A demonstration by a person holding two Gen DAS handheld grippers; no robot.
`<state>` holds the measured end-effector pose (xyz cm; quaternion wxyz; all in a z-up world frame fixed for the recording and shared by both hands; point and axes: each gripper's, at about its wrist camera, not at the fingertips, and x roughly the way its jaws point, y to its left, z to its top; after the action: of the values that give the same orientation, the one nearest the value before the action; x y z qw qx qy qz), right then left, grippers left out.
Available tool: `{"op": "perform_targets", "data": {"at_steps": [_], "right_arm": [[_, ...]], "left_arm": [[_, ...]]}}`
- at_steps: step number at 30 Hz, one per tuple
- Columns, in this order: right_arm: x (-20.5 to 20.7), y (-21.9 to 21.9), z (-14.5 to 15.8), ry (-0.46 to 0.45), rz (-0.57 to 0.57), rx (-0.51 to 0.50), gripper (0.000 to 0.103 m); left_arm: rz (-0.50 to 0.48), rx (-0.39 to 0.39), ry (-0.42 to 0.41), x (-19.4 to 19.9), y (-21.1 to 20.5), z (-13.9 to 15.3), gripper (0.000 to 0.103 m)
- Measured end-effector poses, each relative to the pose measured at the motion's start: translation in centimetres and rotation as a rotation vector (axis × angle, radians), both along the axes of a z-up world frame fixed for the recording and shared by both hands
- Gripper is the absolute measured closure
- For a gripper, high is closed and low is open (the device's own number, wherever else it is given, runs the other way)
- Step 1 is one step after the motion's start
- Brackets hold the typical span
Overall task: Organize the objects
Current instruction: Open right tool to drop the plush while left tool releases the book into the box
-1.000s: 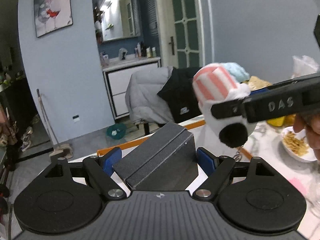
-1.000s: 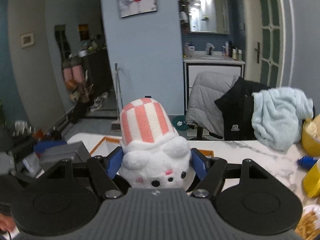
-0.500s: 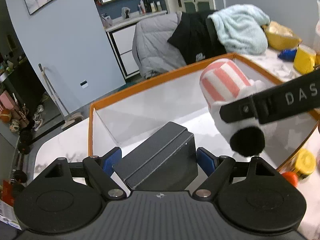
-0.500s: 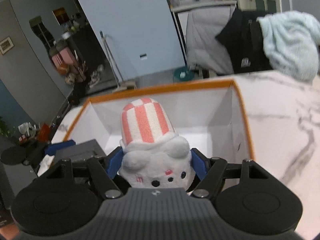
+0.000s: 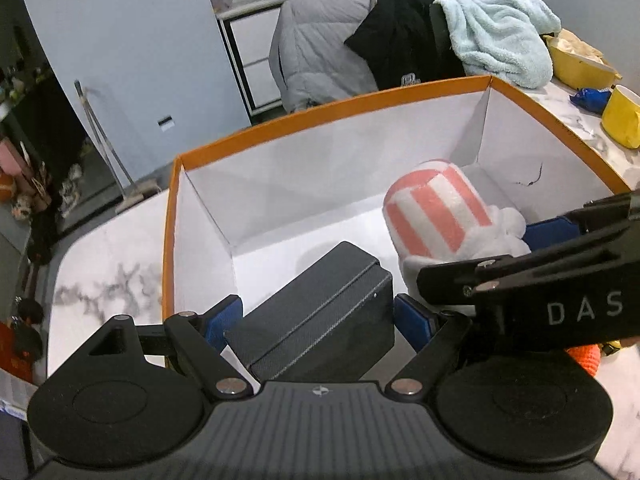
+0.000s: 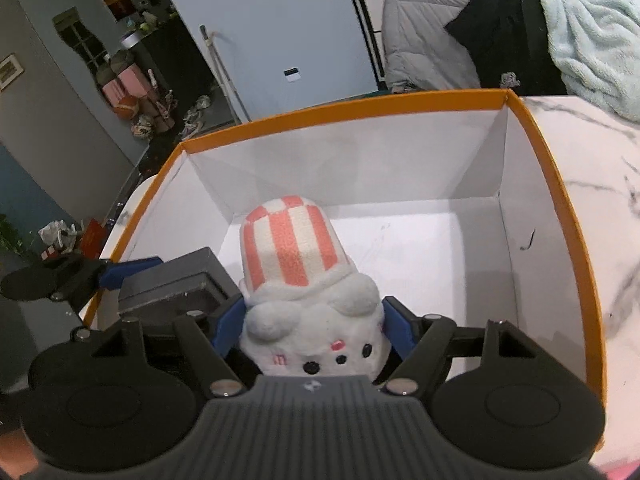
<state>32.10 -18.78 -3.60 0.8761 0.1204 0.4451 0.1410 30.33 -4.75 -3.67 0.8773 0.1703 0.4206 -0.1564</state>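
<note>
My left gripper is shut on a dark grey case and holds it inside the near left part of an orange-rimmed white box. My right gripper is shut on a white plush toy with a pink-striped hat and holds it low inside the same box. The plush and the right gripper show at the right of the left wrist view. The case and the left gripper show at the left of the right wrist view.
The box stands on a white marble table. A yellow mug, a yellow bowl and a blue wrapper stand beyond the box's right side. A chair with jackets and a light blue towel is behind the table.
Both grippers have come down from above the table into the box, each still holding its object. The view has tilted from the room down to the box.
</note>
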Motion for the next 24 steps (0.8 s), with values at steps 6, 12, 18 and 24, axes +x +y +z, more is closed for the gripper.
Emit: {"op": "perform_targets", "data": {"at_steps": [6,12,18,24], "right_arm": [[-0.3,-0.1,0.8,-0.044,-0.028,-0.029,0.02],[-0.8,-0.4,1.9,-0.086,-0.032,-0.036,0.02],[-1.1,-0.3,2.6,-0.097,-0.019,-0.032,0.02],[-2.4,-0.1,4.0,-0.121,0.002,-0.034,0.02]], "left_arm": [[-0.022,0.072,-0.065,-0.5,-0.1,0.5,0.006],[-0.021,0.109,-0.133,-1.0,0.0,1.5,0.006],[-0.029,0.115,-0.179,-2.0,0.6,2.9,0.006],[0.007,0.107,-0.218,-2.9,2.4,5.0,0.006]]}}
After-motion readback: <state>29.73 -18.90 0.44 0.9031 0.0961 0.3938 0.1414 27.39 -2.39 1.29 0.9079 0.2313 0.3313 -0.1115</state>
